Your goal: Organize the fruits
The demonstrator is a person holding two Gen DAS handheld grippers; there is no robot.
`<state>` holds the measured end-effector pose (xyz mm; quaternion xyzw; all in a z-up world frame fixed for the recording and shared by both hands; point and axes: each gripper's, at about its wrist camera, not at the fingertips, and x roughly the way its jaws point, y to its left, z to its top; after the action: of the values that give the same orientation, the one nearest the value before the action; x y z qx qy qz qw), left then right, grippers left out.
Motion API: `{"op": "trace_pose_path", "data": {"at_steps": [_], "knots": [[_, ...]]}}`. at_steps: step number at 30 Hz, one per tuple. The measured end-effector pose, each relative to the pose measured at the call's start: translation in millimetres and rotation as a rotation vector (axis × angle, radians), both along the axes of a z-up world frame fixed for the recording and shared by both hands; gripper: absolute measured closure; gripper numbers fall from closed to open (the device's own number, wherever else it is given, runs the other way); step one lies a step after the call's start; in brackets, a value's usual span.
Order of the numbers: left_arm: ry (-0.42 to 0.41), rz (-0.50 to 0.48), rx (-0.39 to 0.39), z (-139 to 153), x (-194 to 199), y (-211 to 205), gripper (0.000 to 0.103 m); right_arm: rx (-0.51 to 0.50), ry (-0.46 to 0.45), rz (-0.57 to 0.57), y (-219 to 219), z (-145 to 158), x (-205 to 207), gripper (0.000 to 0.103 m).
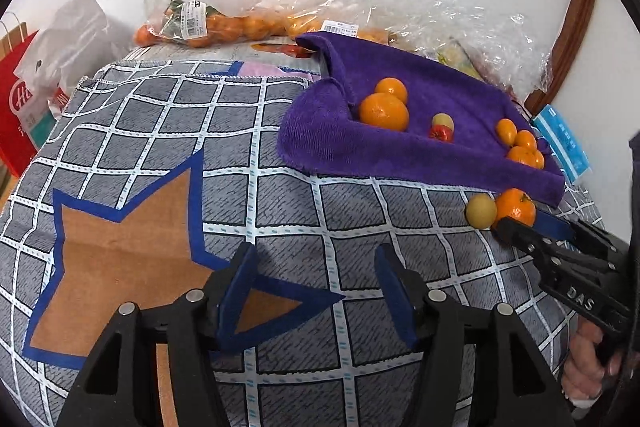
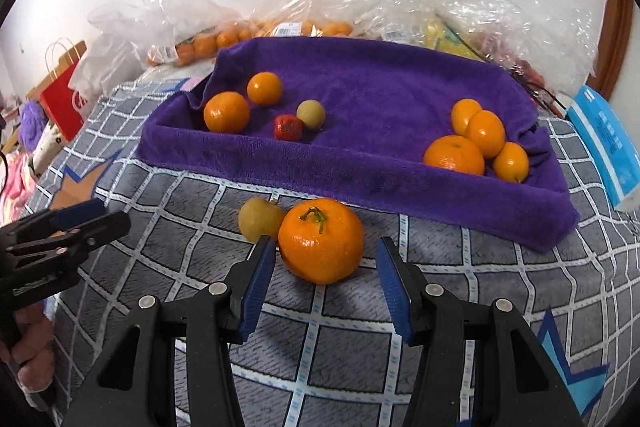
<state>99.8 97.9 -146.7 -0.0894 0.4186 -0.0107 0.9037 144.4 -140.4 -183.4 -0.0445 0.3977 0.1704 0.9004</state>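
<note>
The stemmed mandarin (image 2: pixel 321 241) sits on the checked cloth (image 2: pixel 360 339) just ahead of my right tool (image 2: pixel 326 267), partly between its released pads and closer to the left one. It is nearly round, so no axis matters. A yellow-green fruit (image 2: pixel 258 219) touches its left side, just beyond that pad. My right hand is nearer; my left tool (image 1: pixel 316 287) hangs released over bare cloth, well apart. On the purple towel (image 2: pixel 372 83) I count three mandarins, three smaller oval orange fruits, one red, one yellow-green.
</note>
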Motion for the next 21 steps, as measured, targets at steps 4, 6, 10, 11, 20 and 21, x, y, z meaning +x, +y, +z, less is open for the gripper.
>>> {"op": "trace_pose_path", "data": {"at_steps": [4,6,10,11,20,21], "knots": [[0.0,-0.004,0.032,0,-1,-4,0.038,0.018,-0.005,0.002,1,-2,3,0.059],[-0.001,-0.008,0.038,0,-1,-4,0.038,0.019,-0.01,0.006,1,-1,1,0.06],[0.014,-0.01,0.031,0,-3,-6,0.029,0.046,-0.024,-0.005,-9,6,-6,0.06],[0.02,-0.013,0.038,0,-3,-7,0.027,0.051,-0.034,-0.013,-15,8,-10,0.06],[0.038,-0.04,0.015,8,-5,-22,0.029,0.065,-0.058,-0.072,-59,13,-26,0.06],[0.028,-0.048,0.007,11,-5,-26,0.031,0.064,-0.06,-0.078,-63,13,-27,0.06]]}}
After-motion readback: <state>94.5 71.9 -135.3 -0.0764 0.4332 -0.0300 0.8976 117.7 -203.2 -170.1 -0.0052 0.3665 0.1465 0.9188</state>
